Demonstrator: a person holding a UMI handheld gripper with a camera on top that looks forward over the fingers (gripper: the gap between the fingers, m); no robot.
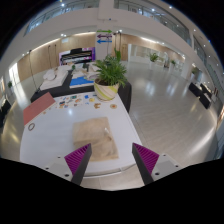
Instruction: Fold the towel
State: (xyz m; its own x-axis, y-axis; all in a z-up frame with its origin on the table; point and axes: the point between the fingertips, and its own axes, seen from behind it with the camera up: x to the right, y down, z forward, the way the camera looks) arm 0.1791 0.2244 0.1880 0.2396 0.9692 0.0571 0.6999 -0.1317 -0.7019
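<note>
While we hover above the white table (45,140), the gripper (112,158) has its fingers spread wide apart w/ nothing between them, pink pads (79,157) facing in. The towel (96,137), beige-ish and kinda rumpled, lies flat on the table just ahead of the fingers, not touching them. Beyond it there's a potted plant (109,76) in a yellow pot, a pink sheet (38,106) off to one side, and a row of small bits we can't make out.

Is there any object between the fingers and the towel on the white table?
Nothing visible stands in the way. The towel lies flat on the table, just ahead of the open gripper. The potted plant stands beyond the towel.
</note>
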